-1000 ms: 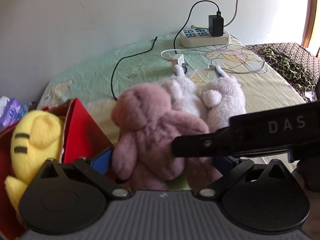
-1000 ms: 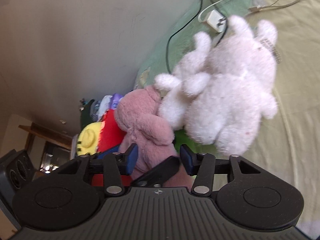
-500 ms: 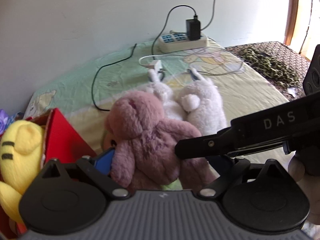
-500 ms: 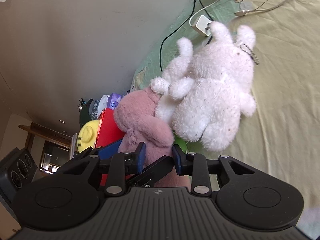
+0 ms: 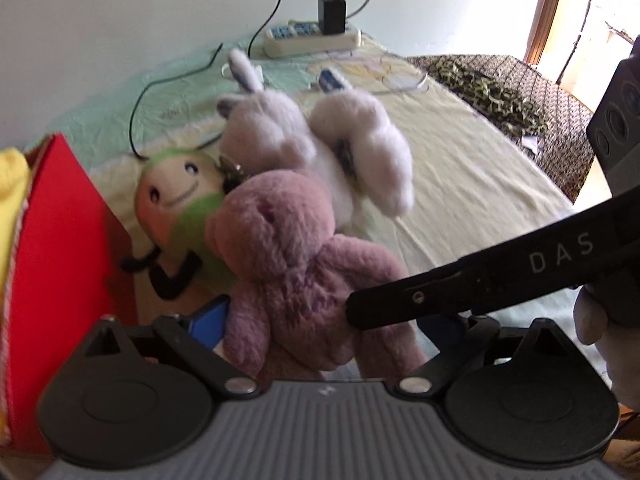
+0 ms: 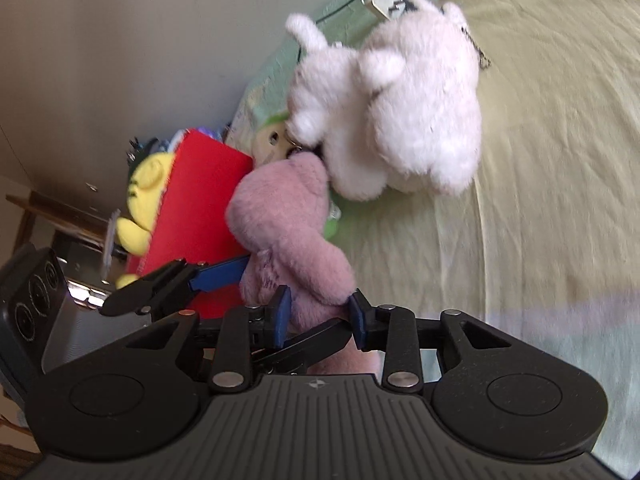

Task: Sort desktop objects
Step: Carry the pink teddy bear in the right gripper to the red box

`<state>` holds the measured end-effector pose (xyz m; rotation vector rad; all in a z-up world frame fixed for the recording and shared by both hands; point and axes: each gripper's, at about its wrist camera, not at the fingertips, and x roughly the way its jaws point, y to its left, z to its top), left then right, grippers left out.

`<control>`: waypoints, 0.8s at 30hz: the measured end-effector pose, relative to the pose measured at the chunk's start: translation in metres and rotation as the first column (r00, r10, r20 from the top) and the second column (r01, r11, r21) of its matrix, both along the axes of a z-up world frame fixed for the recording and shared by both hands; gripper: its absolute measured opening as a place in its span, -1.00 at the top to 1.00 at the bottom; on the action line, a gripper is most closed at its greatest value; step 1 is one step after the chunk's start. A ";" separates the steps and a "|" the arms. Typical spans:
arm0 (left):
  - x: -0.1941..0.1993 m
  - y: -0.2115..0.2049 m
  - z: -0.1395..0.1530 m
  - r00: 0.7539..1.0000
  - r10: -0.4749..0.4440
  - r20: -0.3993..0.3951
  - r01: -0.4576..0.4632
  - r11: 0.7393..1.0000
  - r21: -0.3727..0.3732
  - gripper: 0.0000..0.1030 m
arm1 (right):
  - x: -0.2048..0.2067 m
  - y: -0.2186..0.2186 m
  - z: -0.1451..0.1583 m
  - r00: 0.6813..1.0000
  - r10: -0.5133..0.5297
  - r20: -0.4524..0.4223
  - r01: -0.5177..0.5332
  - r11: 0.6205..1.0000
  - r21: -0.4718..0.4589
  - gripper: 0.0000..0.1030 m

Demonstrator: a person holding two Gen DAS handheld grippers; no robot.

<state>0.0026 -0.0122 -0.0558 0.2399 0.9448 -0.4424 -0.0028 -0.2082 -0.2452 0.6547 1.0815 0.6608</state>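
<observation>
Bright window glare, motion-blurred, fisheye-warped

My left hand-held gripper (image 5: 324,320) has a ribbed grey body, two round black discs, silver screws and blue finger pads (image 5: 208,318). My right hand-held gripper (image 6: 320,316) looks alike; its black arm carries white "DAS" lettering.

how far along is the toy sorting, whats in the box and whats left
Done: only a yellow plush sits in the red box. In hand: the pink plush, with the right hand-held gripper shut on its lower body and the left hand-held gripper open around it. Left: the white plush and a green-haired doll lie on the sheet.
</observation>
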 end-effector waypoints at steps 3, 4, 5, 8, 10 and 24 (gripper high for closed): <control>0.006 0.002 -0.005 1.000 0.021 0.009 -0.021 1.000 0.005 -0.88 | 0.006 0.003 -0.002 1.000 0.003 0.020 -0.003 1.000 0.011 0.14; 0.008 0.004 -0.006 1.000 0.026 0.010 -0.026 1.000 0.001 -0.88 | 0.008 0.002 -0.003 1.000 -0.007 0.028 0.007 1.000 0.031 0.04; 0.010 0.005 -0.008 1.000 0.027 0.001 -0.027 1.000 -0.006 -0.88 | 0.009 0.002 -0.005 0.999 -0.024 0.033 0.022 0.998 0.056 0.03; 0.013 0.005 -0.020 0.999 0.031 -0.045 -0.031 0.999 -0.010 -0.85 | 0.012 0.001 -0.009 0.999 -0.040 -0.021 0.042 0.992 0.117 0.11; 0.010 0.001 -0.022 0.999 0.033 -0.029 -0.032 0.999 0.019 -0.83 | 0.010 0.002 -0.007 0.999 -0.032 -0.018 0.034 0.991 0.129 0.16; -0.022 0.002 0.017 0.998 -0.028 0.047 0.030 0.999 -0.024 -0.75 | -0.036 -0.008 0.040 0.994 -0.020 0.109 0.011 0.996 0.089 0.33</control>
